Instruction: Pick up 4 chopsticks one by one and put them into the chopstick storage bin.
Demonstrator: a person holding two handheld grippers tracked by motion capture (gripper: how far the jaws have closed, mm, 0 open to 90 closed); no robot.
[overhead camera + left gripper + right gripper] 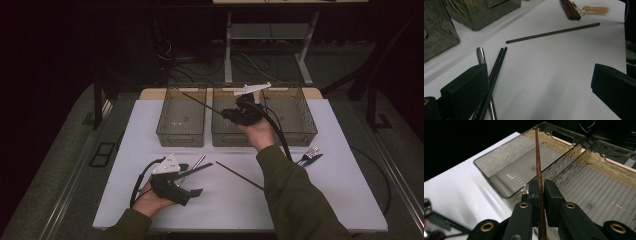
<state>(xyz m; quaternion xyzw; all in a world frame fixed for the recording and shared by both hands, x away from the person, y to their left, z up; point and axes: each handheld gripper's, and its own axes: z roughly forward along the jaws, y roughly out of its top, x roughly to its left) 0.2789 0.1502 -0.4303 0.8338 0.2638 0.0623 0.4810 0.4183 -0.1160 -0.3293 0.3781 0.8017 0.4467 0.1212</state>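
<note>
**Kid:** Chopstick [538, 162]! Where is it?

**Helper:** It is up in the air, over the see-through bins. The right gripper [540, 188] has its jaws shut tight on it. The long end pokes out over the left bin [499, 167], and the middle bin [584, 185] sits just beside it.

**Kid:** Is it heavy?

**Helper:** I think not. It looks like thin brown wood, long, straight and stiff. It looks very light. It is round and smooth, so it may slip or swing if held near one end. A hold near the middle would keep it steady.

**Kid:** What are the bins like?

**Helper:** Smoky clear plastic, with wavy walls, ribbed floors and cut-out handles.

**Kid:** And the other hand?

**Helper:** The left gripper [536, 82] rests low over the white table [544, 65], jaws wide apart with nothing between them. By one jaw lie two dark chopsticks [496, 65] and a shiny metal stick [481, 55]. Another brown chopstick [552, 32] lies farther off.
</note>
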